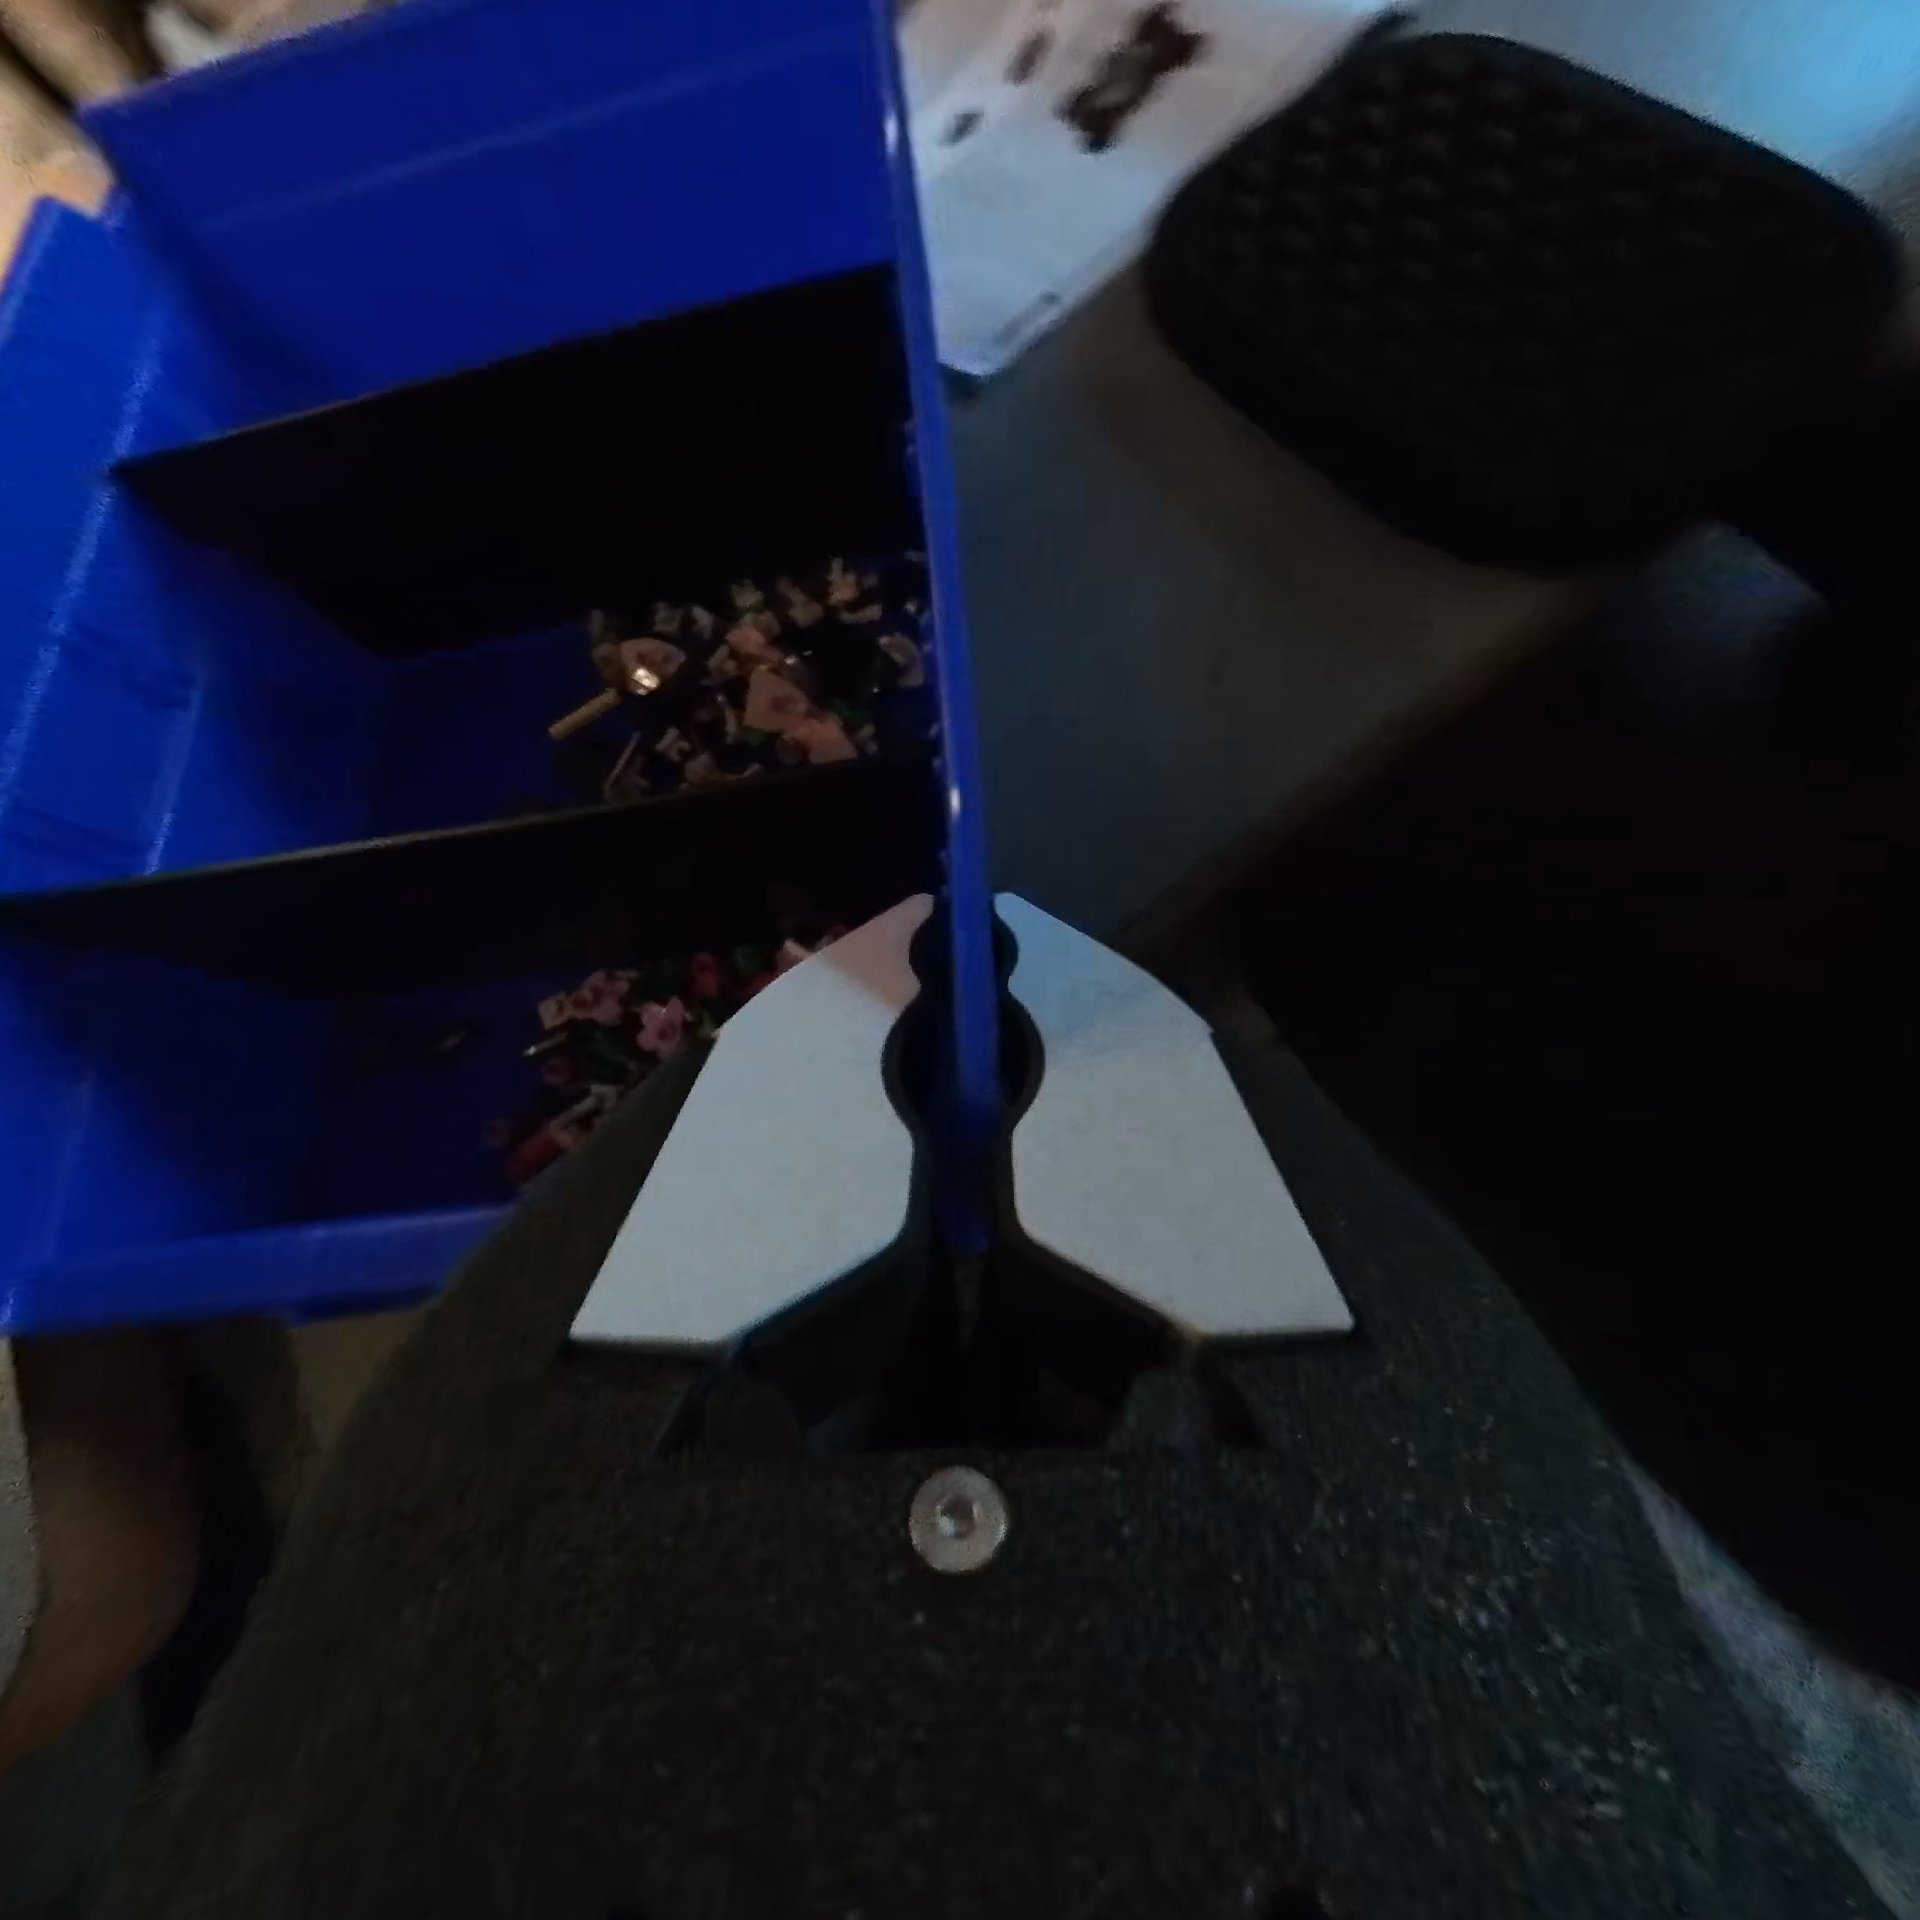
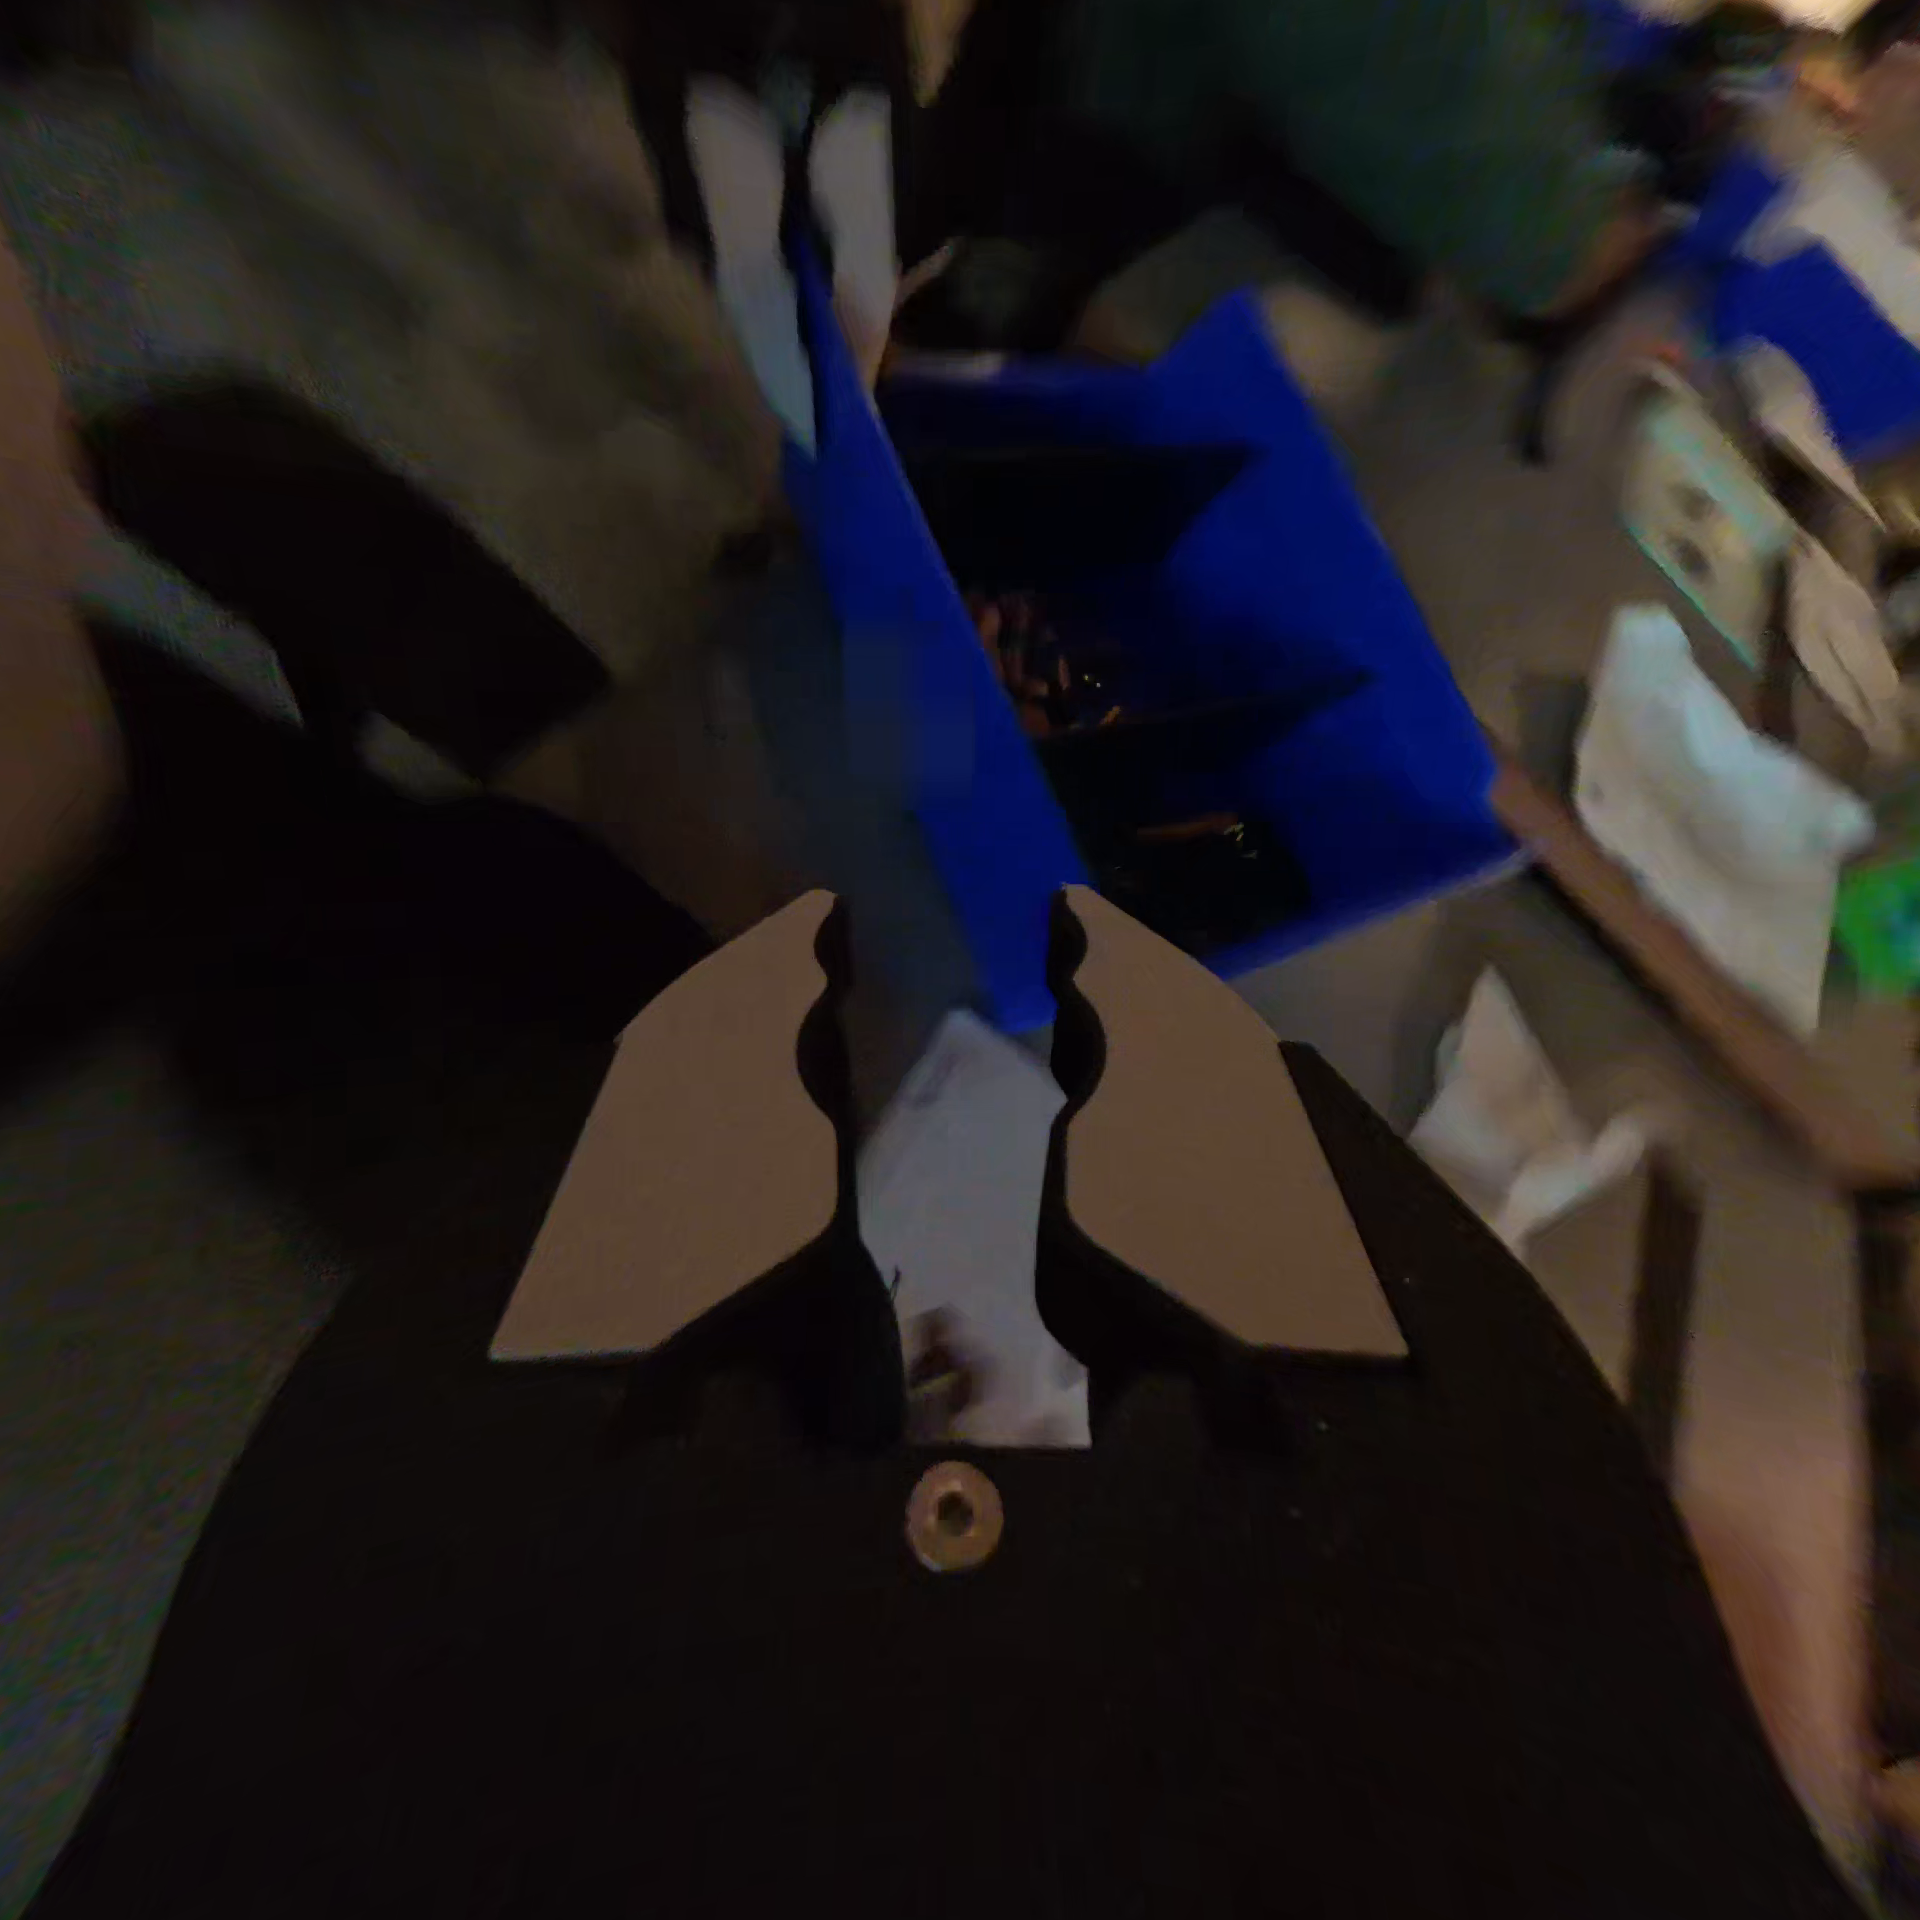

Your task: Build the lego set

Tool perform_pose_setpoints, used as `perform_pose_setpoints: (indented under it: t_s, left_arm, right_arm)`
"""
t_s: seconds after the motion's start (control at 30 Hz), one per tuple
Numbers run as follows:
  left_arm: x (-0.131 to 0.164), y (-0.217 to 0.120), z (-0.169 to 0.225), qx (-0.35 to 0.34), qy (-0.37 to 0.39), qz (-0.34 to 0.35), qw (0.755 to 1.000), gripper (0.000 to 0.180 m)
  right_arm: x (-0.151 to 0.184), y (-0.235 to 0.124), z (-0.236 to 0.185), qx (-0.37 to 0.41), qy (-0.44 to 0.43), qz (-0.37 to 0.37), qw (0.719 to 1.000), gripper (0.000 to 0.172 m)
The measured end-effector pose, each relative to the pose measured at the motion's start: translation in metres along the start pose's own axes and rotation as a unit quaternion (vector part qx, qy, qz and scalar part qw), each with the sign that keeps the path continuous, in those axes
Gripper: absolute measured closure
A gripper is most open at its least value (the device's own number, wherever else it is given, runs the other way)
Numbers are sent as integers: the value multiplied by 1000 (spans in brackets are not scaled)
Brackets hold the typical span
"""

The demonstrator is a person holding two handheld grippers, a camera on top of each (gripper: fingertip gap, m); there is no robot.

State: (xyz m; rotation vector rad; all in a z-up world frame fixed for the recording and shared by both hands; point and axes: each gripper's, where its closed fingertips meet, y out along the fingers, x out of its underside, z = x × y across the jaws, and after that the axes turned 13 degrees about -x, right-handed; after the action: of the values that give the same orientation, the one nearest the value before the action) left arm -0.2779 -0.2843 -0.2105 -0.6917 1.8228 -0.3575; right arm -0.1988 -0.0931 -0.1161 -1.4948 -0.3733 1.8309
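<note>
Tightly, left gripper point(image 1: 961, 914) clamping blue bin point(image 1: 312, 727) side wall

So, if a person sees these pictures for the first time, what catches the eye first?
First comes the bright blue bin, split by black dividers into compartments, two of them with heaps of small mixed parts. The left gripper is clamped on the bin's thin side wall. In the blurred right wrist view, the right gripper stands open, close to the bin's near corner.

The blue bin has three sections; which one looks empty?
The farthest section of the blue bin, beyond the hand-held gripper clamped on its side wall: it shows only dark floor, whereas the middle section and the nearest section hold small parts.
</note>
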Motion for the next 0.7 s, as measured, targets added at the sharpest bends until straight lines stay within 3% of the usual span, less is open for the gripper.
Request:
perform_pose_setpoints:
  t_s: [0.13,0.27,0.33,0.47,0.57,0.63,0.7]
  left_arm:
    - [11,-13,-3,42,38,15,998,175]
    - [20,-22,-6,79,74,17,994,175]
    - [24,-26,-8,98,101,24,990,174]
    - [27,-25,-14,136,124,21,983,173]
    - [31,-20,-24,132,100,-1,986,174]
    - [28,-15,-38,88,69,2,994,149]
    - [22,-17,-49,40,33,9,999,136]
  right_arm:
    - [14,42,35,-97,-74,-32,992,138]
    - [35,52,37,-213,-78,-81,971,134]
    - [42,58,33,-235,-105,-110,960,132]
    - [45,71,24,-225,-179,-163,944,142]
    - [40,76,12,-214,-189,-167,944,151]
    - [37,76,5,-205,-172,-157,951,151]
    - [34,77,1,-180,-161,-155,958,150]
